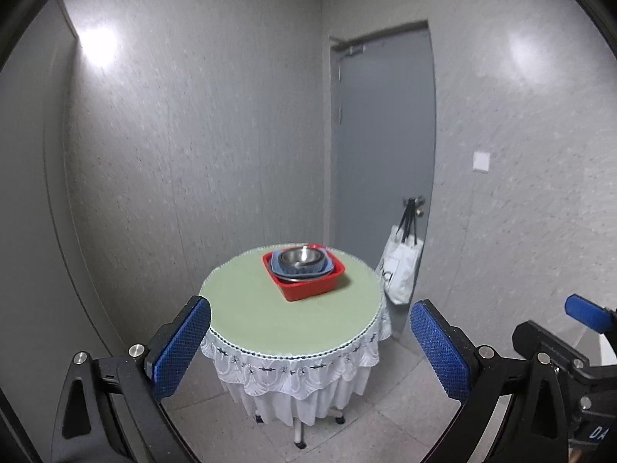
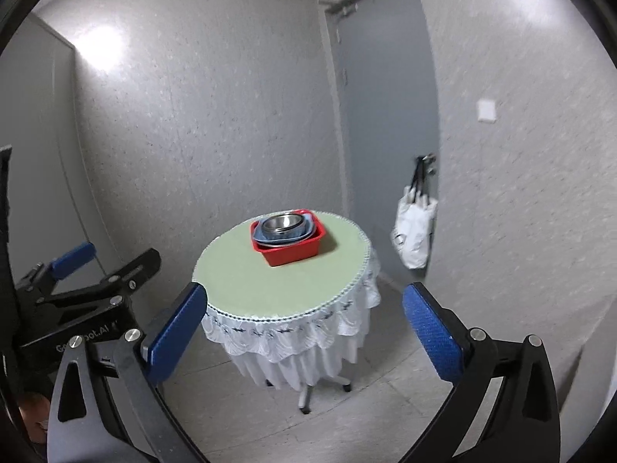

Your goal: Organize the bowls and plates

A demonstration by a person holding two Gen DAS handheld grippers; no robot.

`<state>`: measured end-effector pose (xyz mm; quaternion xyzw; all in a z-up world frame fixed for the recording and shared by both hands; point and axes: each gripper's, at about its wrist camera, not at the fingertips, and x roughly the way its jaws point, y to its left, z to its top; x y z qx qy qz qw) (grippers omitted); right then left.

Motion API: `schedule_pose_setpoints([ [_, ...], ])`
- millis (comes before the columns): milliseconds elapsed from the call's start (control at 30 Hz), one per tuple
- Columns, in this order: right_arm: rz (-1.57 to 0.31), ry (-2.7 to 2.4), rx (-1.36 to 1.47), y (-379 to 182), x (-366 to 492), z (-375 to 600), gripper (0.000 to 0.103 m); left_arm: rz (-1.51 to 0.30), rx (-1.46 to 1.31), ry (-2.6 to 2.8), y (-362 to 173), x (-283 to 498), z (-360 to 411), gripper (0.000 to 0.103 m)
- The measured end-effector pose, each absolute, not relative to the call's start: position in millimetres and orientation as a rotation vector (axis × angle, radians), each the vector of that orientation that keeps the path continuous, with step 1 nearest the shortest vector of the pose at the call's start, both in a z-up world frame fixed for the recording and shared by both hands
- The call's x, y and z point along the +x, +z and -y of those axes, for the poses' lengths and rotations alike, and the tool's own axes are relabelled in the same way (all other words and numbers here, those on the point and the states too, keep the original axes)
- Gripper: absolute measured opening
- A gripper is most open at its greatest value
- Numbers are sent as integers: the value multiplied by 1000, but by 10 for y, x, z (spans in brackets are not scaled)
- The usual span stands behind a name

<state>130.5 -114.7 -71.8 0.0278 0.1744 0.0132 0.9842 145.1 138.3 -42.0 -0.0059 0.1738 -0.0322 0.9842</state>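
Observation:
A red square basin (image 1: 308, 289) (image 2: 293, 252) stands on the far side of a round table (image 1: 262, 316) (image 2: 246, 277) with a pale green top. In it lie blue square plates (image 1: 324, 268) (image 2: 308, 231) with a steel bowl (image 1: 301, 256) (image 2: 281, 222) on top. My left gripper (image 1: 310, 341) is open and empty, held well short of the table. My right gripper (image 2: 304, 324) is open and empty too, at a similar distance. Each gripper shows at the edge of the other's view.
The table has a white lace skirt (image 1: 293, 378) and a wheeled foot (image 2: 308, 393). A grey door (image 1: 381, 146) is behind it, with a white tote bag (image 1: 401, 270) hung on its handle. Grey walls stand close on the left and right.

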Motion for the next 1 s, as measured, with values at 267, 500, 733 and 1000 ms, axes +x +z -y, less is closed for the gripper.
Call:
schedule_pose_setpoints([
  [267,-299,20,36,-800,25,1064,103,-324,-9,-71,-618,-153,-1309,103],
  [500,-277,1,32,-851,-842,1028,103,-307,19,-58,-572,-1402,-1236,103],
  [733,-250,0,30,-790,-1463,975,103,-269,27,-57,-425,-2154,-1204,103],
  [1000,-213,-1,29,-748,-1919,924,103,-222,29,-68,-374,-2597,-1201,103],
])
